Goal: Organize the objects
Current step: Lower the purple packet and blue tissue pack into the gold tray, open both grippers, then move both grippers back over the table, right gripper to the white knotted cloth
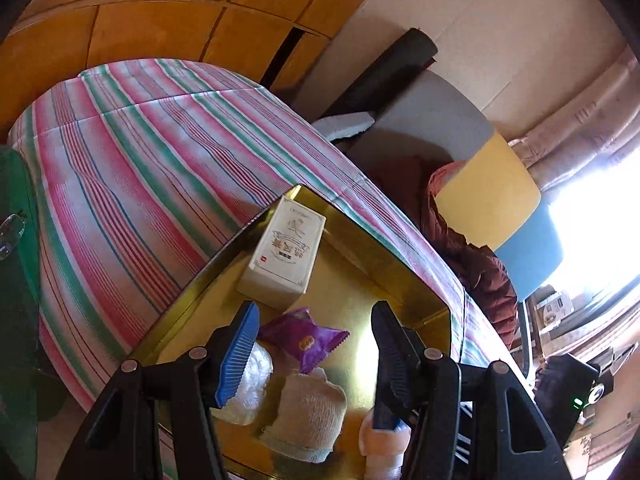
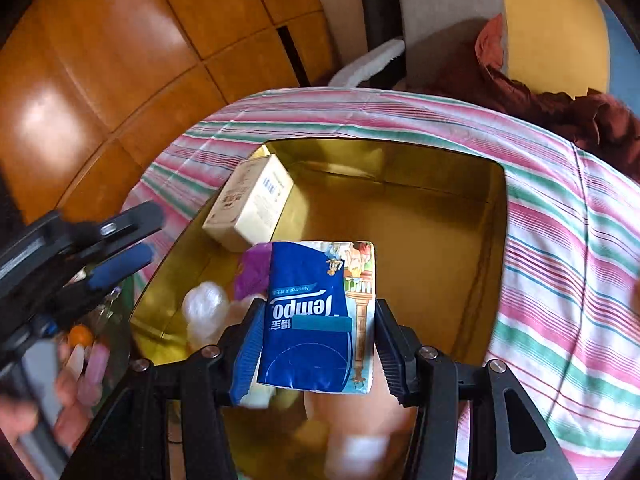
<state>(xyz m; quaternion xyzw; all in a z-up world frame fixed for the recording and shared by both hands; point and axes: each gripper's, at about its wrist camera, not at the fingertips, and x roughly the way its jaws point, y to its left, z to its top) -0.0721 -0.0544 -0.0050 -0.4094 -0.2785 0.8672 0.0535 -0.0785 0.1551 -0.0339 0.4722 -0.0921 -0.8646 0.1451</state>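
A gold tin [image 1: 404,280] sits on a striped cloth. In it lie a cream box [image 1: 282,254], a purple snack packet [image 1: 306,338], a clear wrapped ball [image 1: 250,384] and a beige gauze roll [image 1: 308,416]. My left gripper [image 1: 314,346] is open and empty above the tin. My right gripper [image 2: 316,344] is shut on a blue Tempo tissue pack [image 2: 316,316] and holds it above the tin [image 2: 460,216]. The cream box [image 2: 250,208] and purple packet [image 2: 252,268] lie below it. The left gripper [image 2: 120,248] shows at the left of the right wrist view.
The striped cloth [image 1: 132,176] covers the table, whose far edge drops to an orange tiled floor [image 1: 160,12]. A maroon jacket [image 1: 480,272] and coloured cushions [image 1: 492,192] lie beyond the right edge. Small items [image 2: 84,344] lie left of the tin.
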